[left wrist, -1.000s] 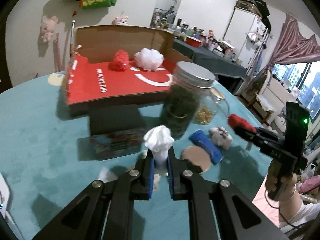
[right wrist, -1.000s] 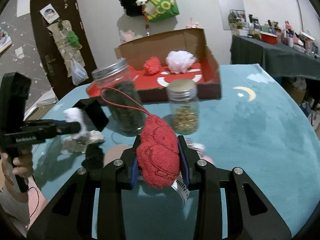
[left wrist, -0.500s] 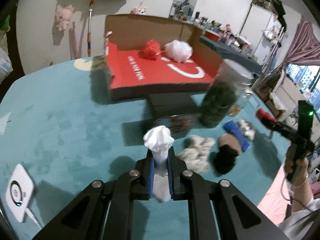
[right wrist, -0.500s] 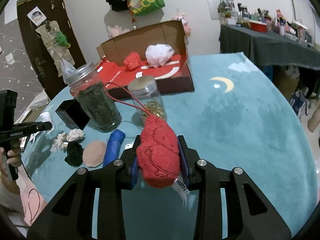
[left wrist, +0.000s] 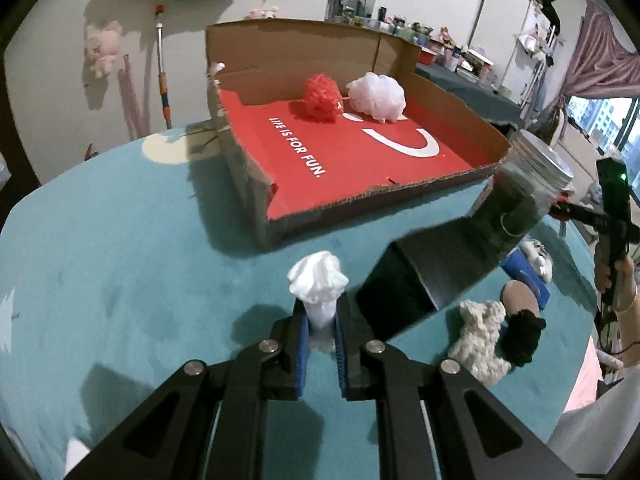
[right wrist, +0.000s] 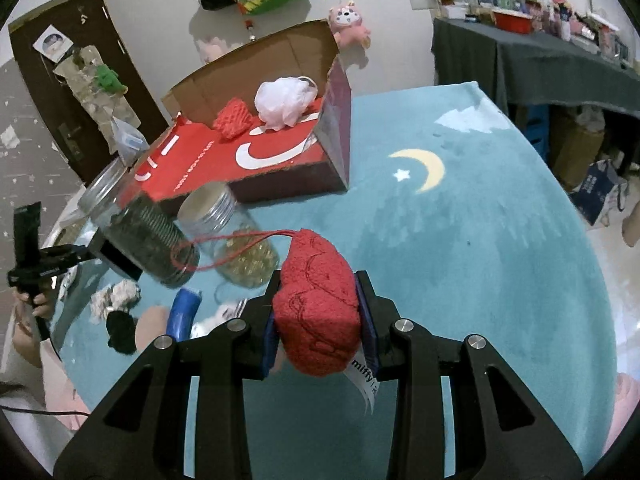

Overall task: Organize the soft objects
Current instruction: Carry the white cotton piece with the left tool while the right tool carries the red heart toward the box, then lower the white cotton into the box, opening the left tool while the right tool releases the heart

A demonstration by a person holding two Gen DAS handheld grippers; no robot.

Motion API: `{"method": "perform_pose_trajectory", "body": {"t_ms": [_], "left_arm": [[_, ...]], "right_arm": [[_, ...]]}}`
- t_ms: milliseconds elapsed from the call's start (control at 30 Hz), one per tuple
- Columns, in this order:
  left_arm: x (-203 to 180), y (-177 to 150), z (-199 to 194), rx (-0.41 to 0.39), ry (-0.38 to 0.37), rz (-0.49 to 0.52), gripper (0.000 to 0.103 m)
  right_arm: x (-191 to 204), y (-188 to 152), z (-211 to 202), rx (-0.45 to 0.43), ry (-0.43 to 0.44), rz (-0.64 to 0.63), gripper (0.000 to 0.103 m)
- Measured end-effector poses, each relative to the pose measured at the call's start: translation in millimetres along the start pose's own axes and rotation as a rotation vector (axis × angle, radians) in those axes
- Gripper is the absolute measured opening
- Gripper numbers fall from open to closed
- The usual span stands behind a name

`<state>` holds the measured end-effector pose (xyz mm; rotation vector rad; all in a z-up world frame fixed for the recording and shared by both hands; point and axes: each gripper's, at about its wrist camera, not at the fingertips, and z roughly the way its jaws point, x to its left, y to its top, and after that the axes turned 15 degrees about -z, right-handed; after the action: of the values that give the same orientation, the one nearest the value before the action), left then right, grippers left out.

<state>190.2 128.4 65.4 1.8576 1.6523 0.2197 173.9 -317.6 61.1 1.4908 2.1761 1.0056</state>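
White soft wad (left wrist: 318, 280) clenched in your left gripper (left wrist: 319, 322), above teal worktop (left wrist: 120, 260), short of cardboard box (left wrist: 460, 98); red plush (right wrist: 318, 312) clamped in your right gripper (right wrist: 320, 320), beyond jars; box already holds red pouf (left wrist: 321, 94), white pouf (left wrist: 376, 96)

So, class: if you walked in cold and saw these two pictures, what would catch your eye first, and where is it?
Probably the red plush squeezed in the right tongs at the front, its red cord looping toward the jars. Next, the white soft wad pinched in the left tongs. Behind both, the red-lined cardboard box on the teal cloth, with a red pouf and a white pouf at its back.
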Motion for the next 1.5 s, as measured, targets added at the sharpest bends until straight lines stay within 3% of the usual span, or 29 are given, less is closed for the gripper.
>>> {"method": "perform_pose_trajectory", "body": {"t_ms": [300,667,867,1033,1167,1333,1500], "left_arm": [[-15.7,32.0,-2.9,-0.011,-0.02,0.067,0.012],[-43.0,81.4,10.2,-0.017,-0.018,0.068,0.012],[-57.7,116.1,40.5,0.039,0.043,0.037,0.012],[-62.2,134.3,66.9,0.088,0.104,0.032,0.012],[-59.5,145.8,92.0,0.146,0.161,0.011,0.012],[-55.7,153.0,114.9,0.189,0.223,0.007,0.013],[-52.9,156.3,134.3,0.219,0.283,0.023,0.013]], "right_arm": [[-7.4,31.5,9.3,-0.008,0.048,-0.032,0.032],[5.3,91.7,16.4,-0.073,0.02,-0.114,0.032],[22.2,140.0,39.9,-0.076,-0.014,-0.151,0.032],[39.8,174.0,80.6,0.015,-0.093,-0.211,0.032],[51.3,190.2,120.4,0.137,-0.162,-0.278,0.032],[53.5,195.1,165.3,0.288,-0.238,-0.357,0.032],[56.6,189.8,193.4,0.377,-0.3,-0.424,0.032]]}}
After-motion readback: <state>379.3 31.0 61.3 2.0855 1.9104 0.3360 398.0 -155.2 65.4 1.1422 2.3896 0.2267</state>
